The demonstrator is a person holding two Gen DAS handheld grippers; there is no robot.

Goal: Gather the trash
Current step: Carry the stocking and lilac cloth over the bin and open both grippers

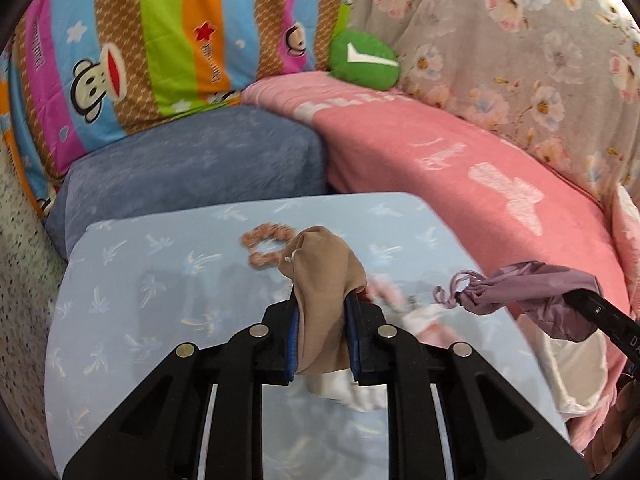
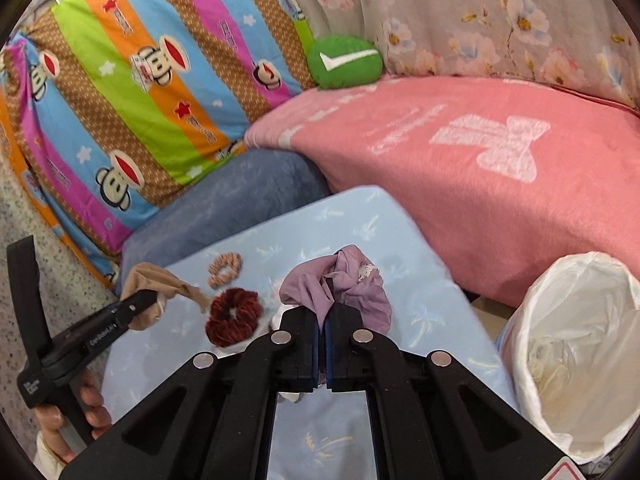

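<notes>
My left gripper (image 1: 323, 300) is shut on a tan stocking-like cloth (image 1: 324, 276), held above the light blue cushion (image 1: 160, 288). It also shows in the right wrist view (image 2: 150, 298) with the tan cloth (image 2: 160, 282). My right gripper (image 2: 323, 308) is shut on a purple cloth (image 2: 352, 284), also above the cushion (image 2: 420, 300); in the left wrist view the purple cloth (image 1: 532, 292) hangs at the right. A white-lined trash bin (image 2: 576, 356) stands right of the cushion. A dark red scrunchie (image 2: 234, 316) and a pink scrunchie (image 2: 225, 269) lie on the cushion.
A pink blanket (image 2: 480, 184), a blue-grey pillow (image 1: 192, 172), a striped monkey-print quilt (image 1: 140, 52), a floral cover (image 1: 520, 60) and a green plush (image 1: 362, 60) surround the cushion. White and pink scraps (image 1: 424, 316) lie on the cushion. Speckled floor (image 1: 20, 248) is at the left.
</notes>
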